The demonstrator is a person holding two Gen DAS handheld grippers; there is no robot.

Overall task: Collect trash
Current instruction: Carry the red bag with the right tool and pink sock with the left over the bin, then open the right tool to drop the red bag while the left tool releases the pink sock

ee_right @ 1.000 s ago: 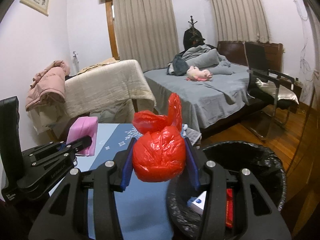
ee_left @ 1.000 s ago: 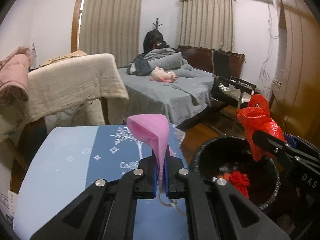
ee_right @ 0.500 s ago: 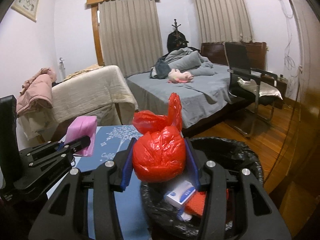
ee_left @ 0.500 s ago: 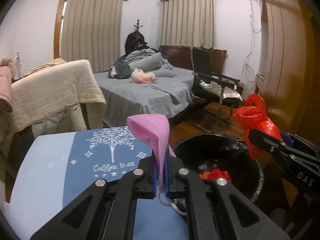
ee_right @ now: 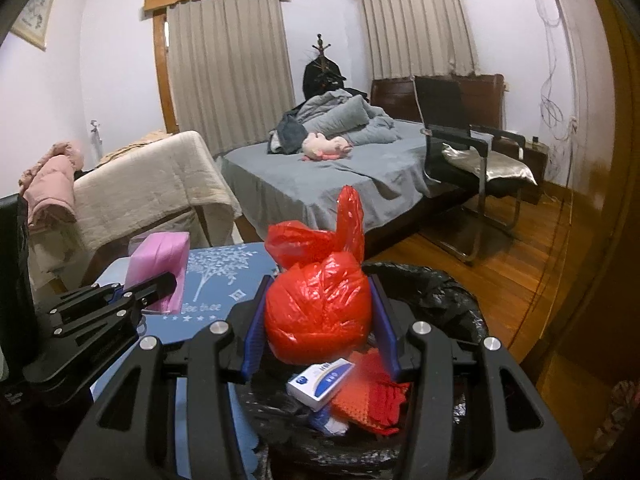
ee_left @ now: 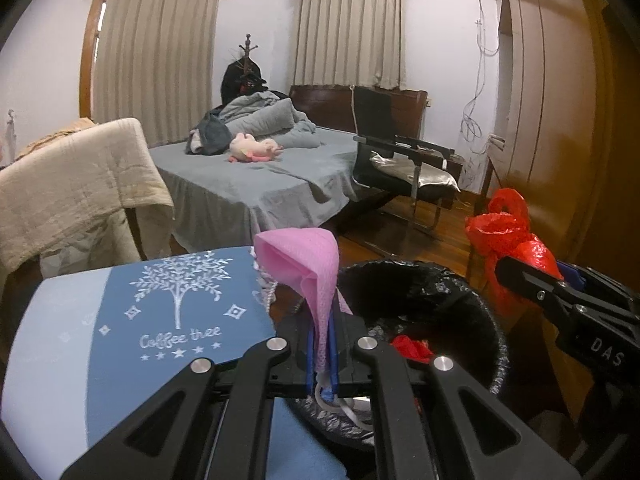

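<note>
My right jaws clamp the red bag (ee_right: 318, 308) above the part-filled bin (ee_right: 452, 292), left jaws pinch the pink mask (ee_left: 304, 264); both remain undropped.

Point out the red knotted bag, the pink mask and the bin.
red knotted bag (ee_right: 318, 312): right wrist view, bulging body between the fingers.
pink mask (ee_left: 306, 258): left wrist view, folded top.
bin (ee_left: 416, 272): left wrist view, far liner rim.
</note>
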